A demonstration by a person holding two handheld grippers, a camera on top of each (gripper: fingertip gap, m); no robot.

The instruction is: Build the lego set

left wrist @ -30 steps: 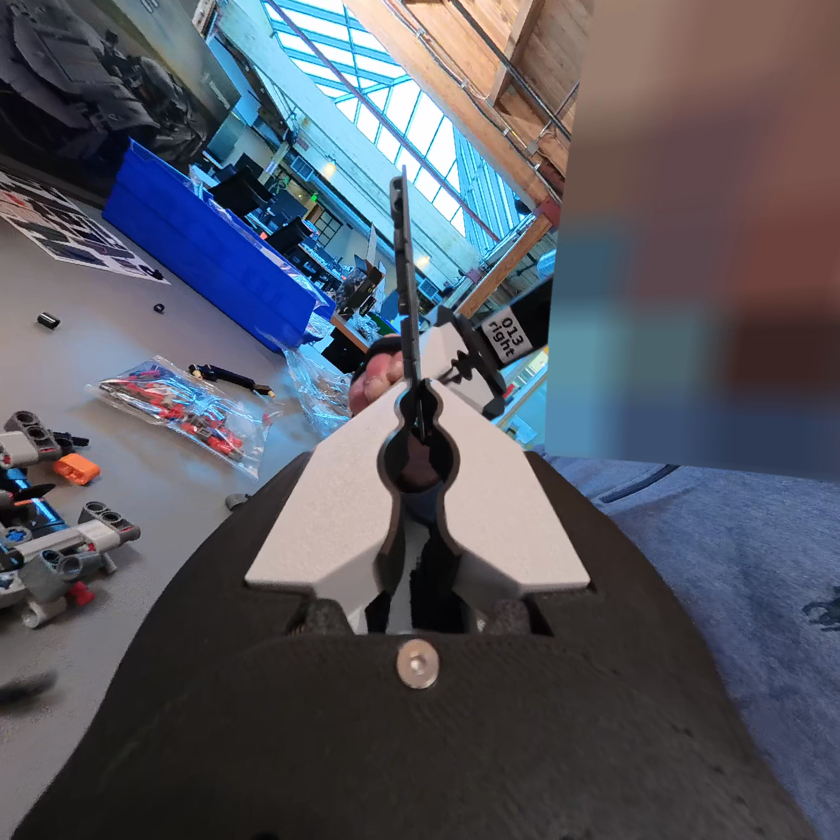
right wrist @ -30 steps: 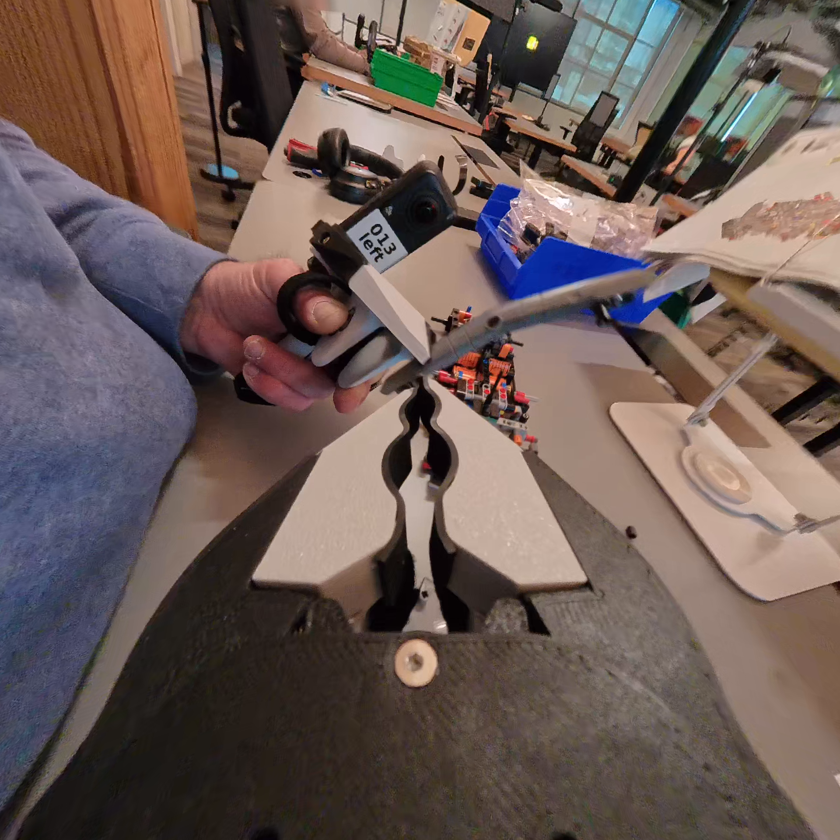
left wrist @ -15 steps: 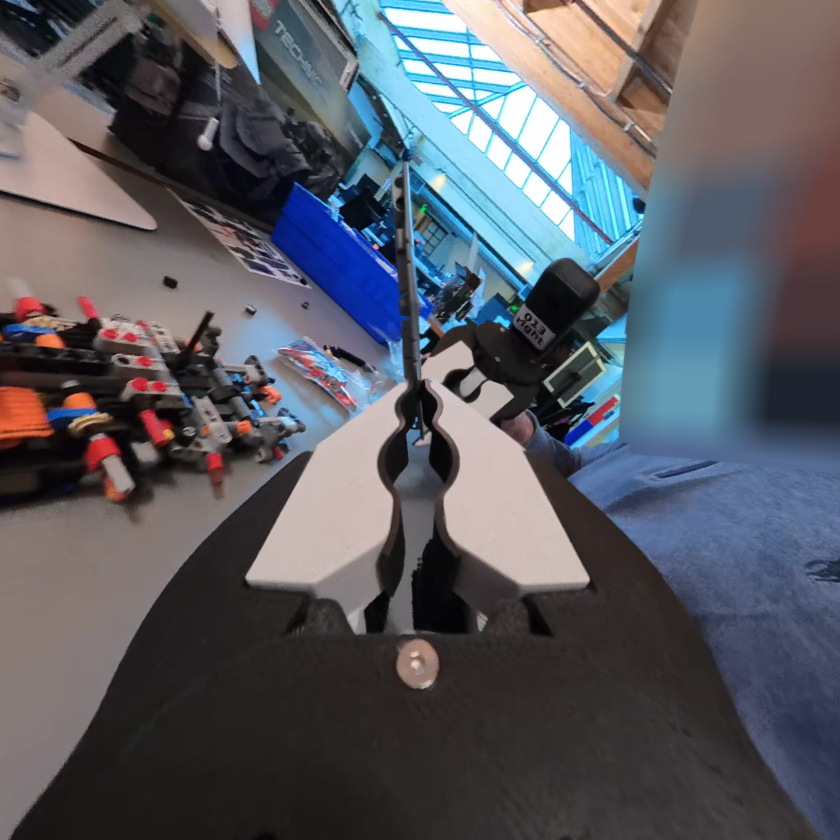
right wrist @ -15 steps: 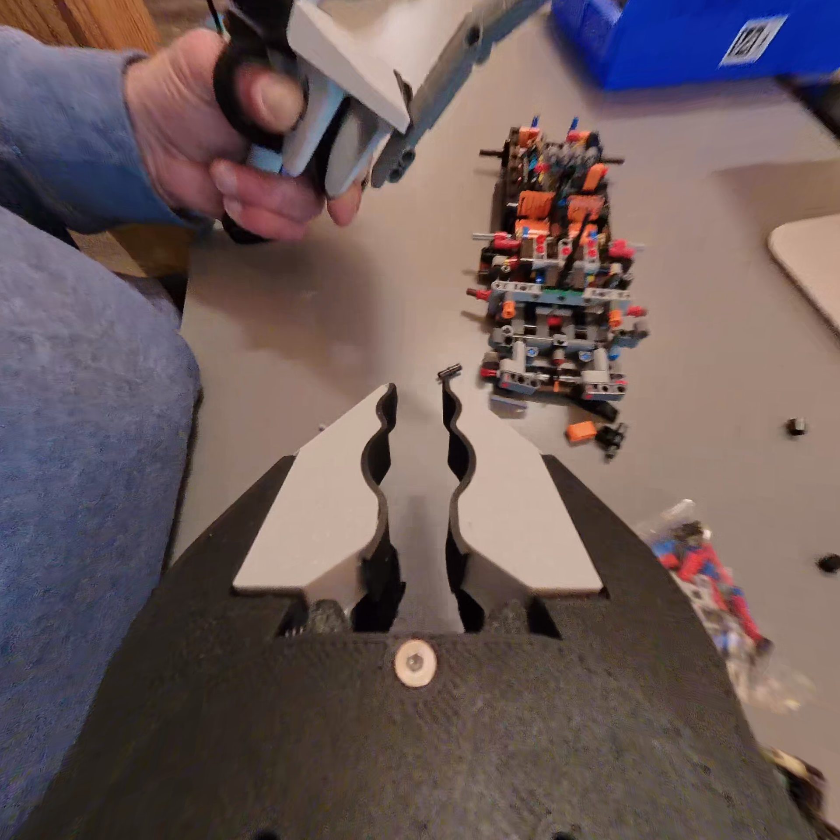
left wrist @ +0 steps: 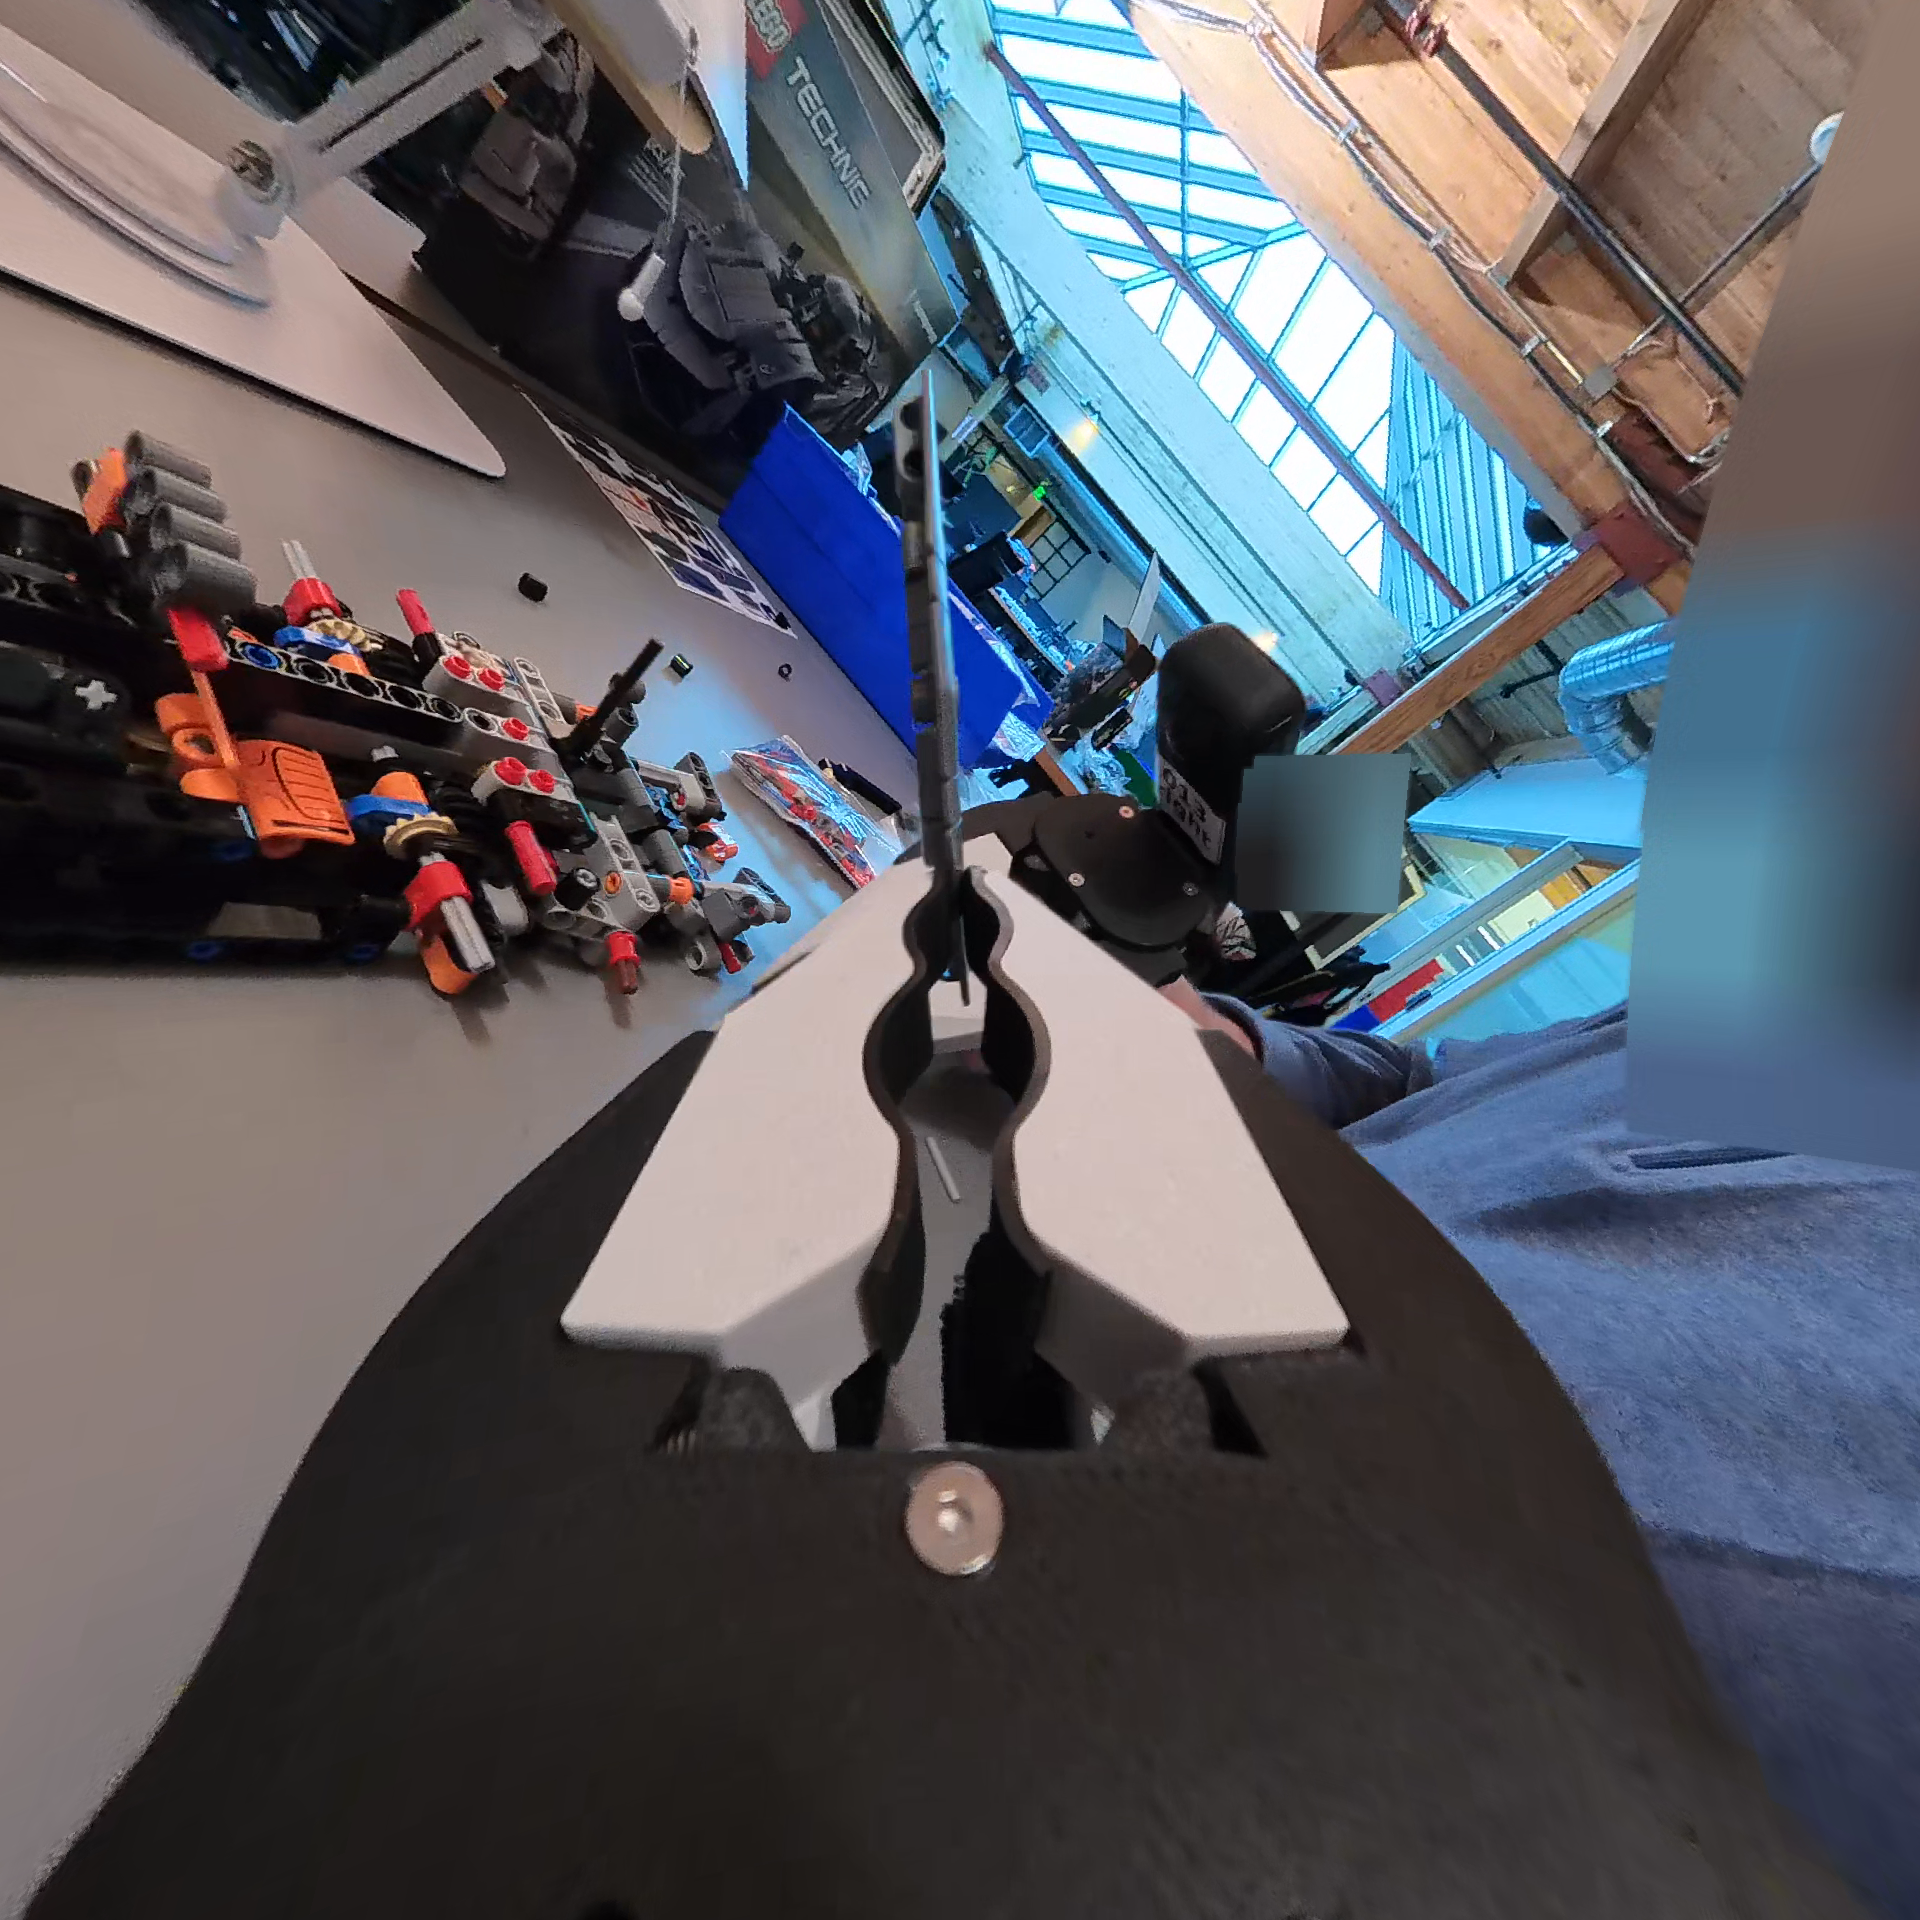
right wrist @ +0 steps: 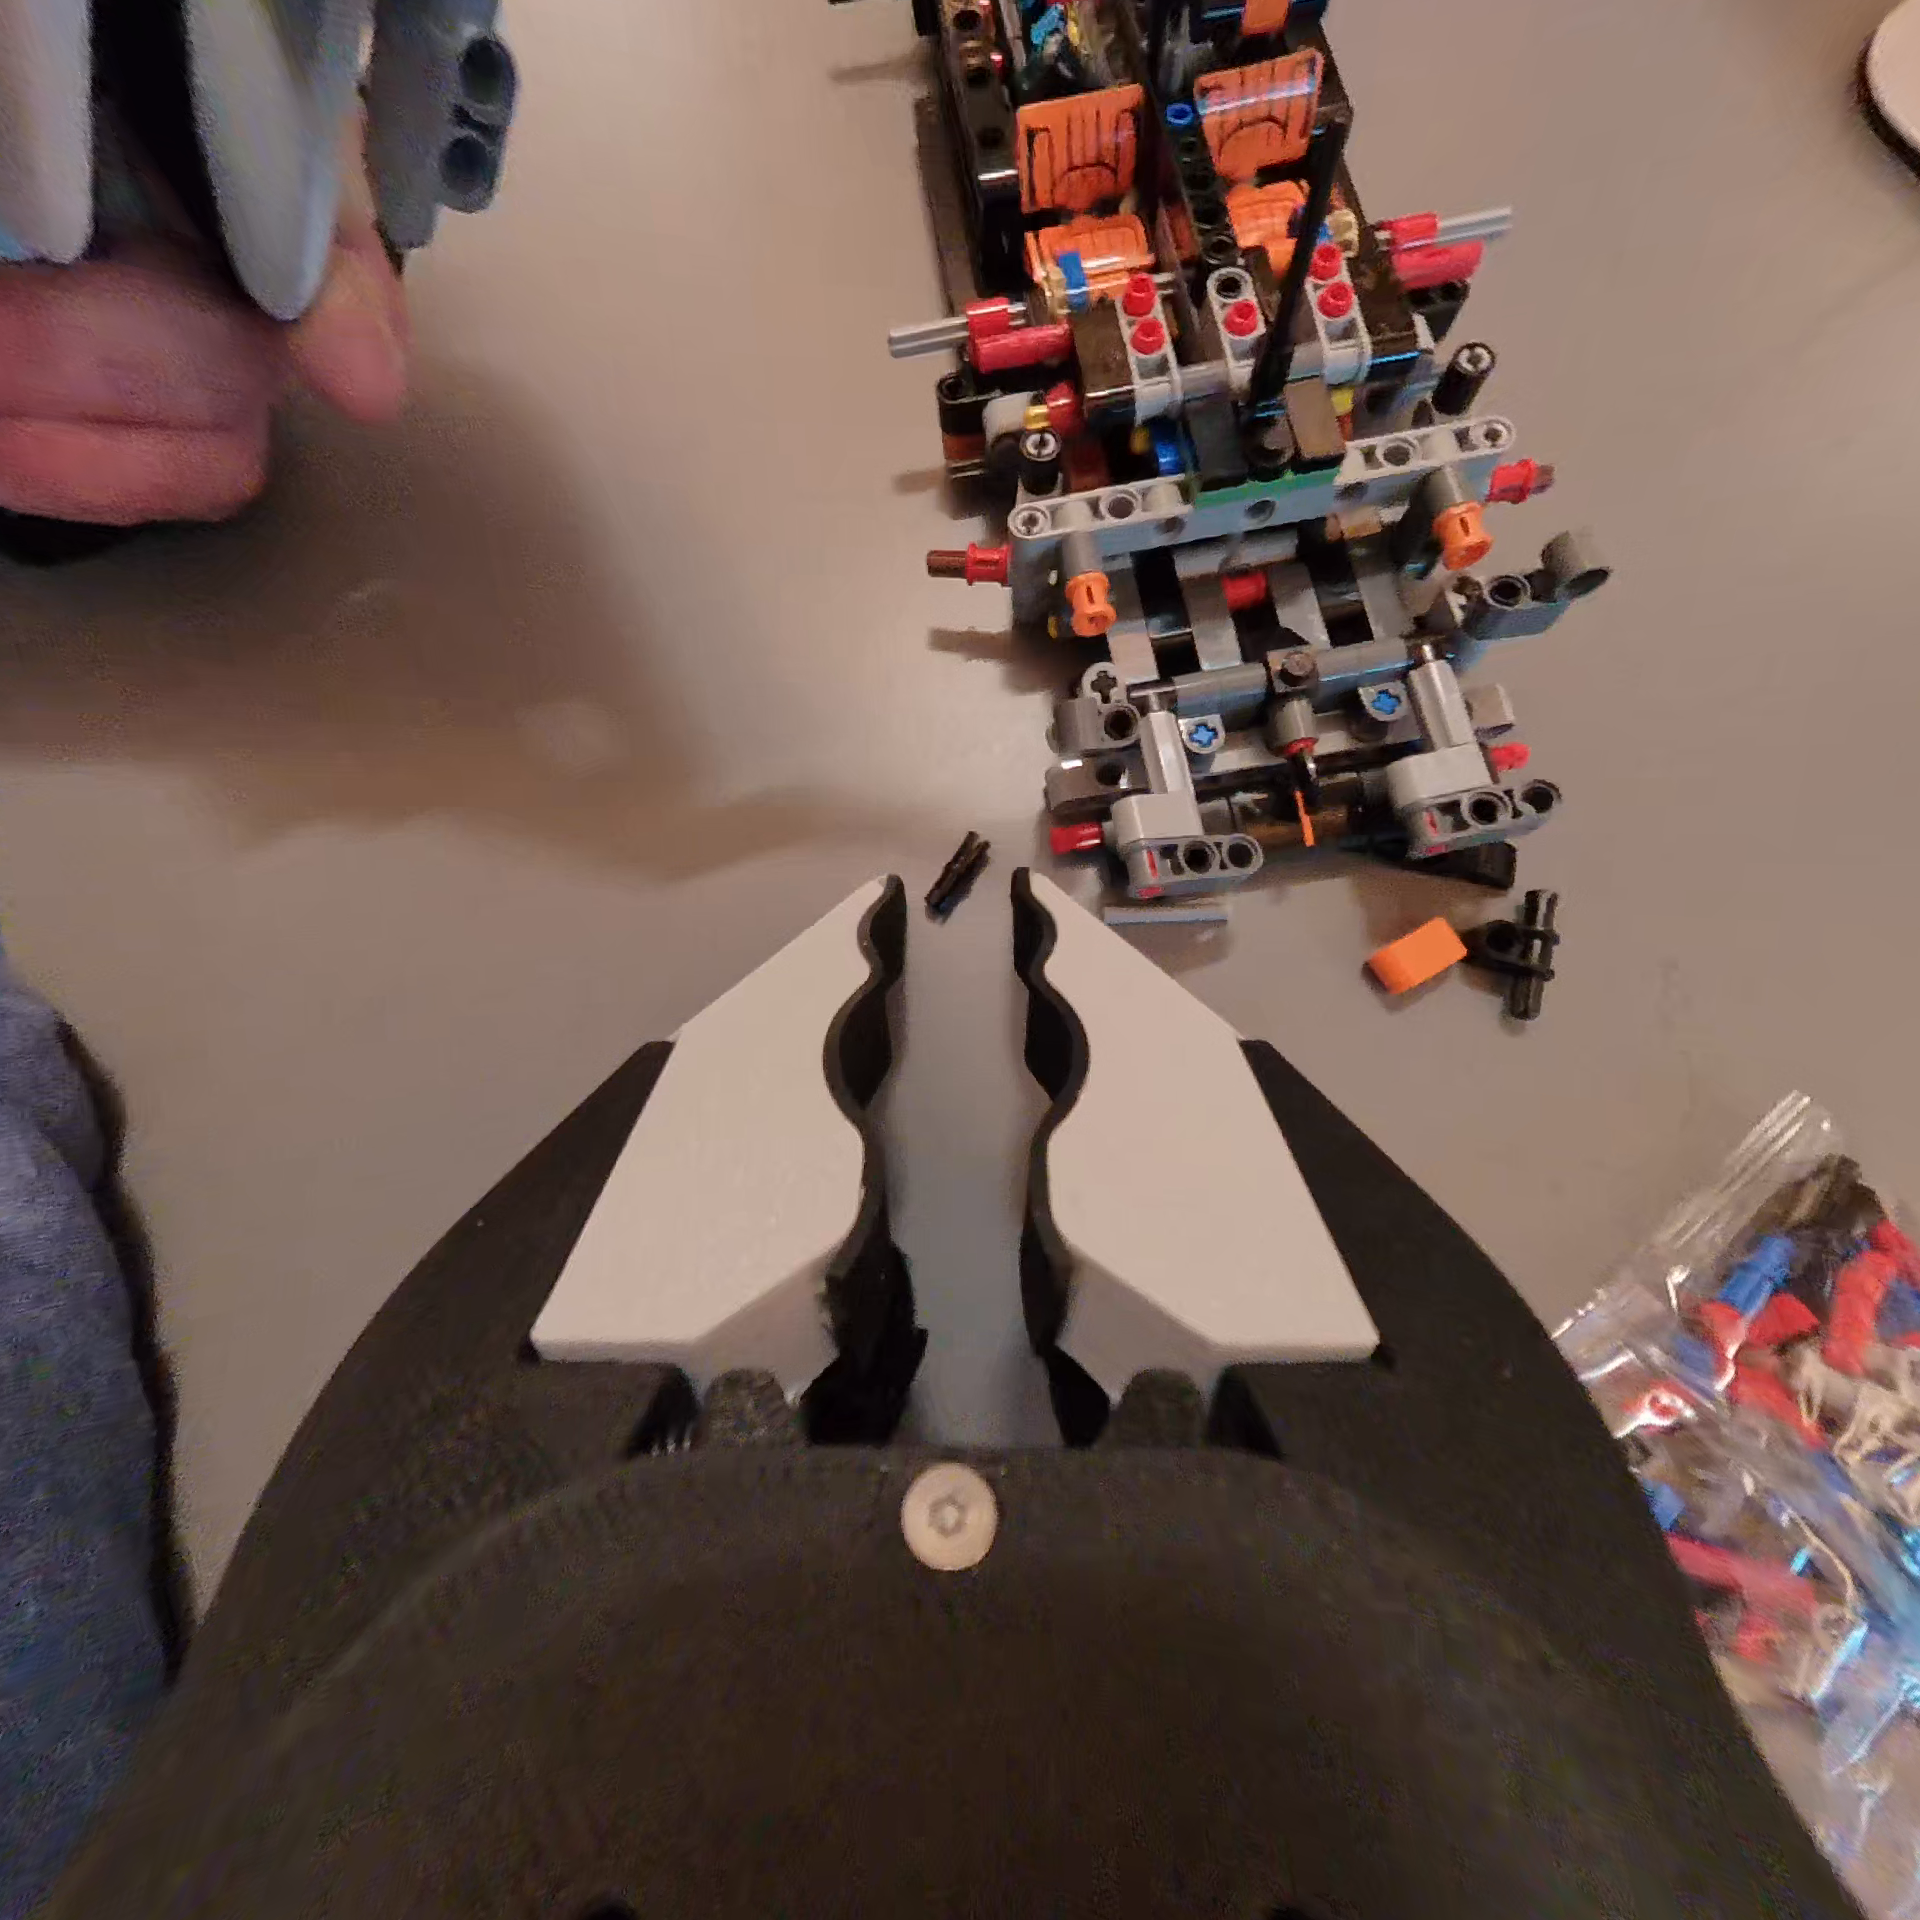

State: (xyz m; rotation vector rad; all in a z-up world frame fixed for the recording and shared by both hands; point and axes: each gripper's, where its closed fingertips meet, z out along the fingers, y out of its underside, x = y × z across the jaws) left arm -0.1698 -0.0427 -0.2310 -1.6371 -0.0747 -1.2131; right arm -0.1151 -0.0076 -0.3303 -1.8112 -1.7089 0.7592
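Your left tongs (left wrist: pixel 951 883) are pressed together, pinching a long grey beam (left wrist: pixel 928 623) that stands up from the tips toward 12 o'clock. In the right wrist view that beam's round-holed end (right wrist: pixel 457 125) shows at 11 o'clock, beside your hand (right wrist: pixel 156 395), held above the desk (right wrist: pixel 520 675).

Your right tongs (right wrist: pixel 958 894) are spread, pointing down at the desk. A small black pin (right wrist: pixel 957 873) lies just off the tips, in line with the gap; touching or not, cannot tell.

The part-built model (right wrist: pixel 1236 468) lies on the desk at 1 o'clock from the right tongs: grey beams, orange seats, red pins, a black axle sticking up. Near its closest corner lie an orange piece (right wrist: pixel 1415 954) and a black connector (right wrist: pixel 1522 948), just beside each other. A clear bag (right wrist: pixel 1766 1403) of red and blue parts lies at 4 o'clock.

In the left wrist view a blue bin (left wrist: pixel 831 582) sits far back on the desk at 12 o'clock.
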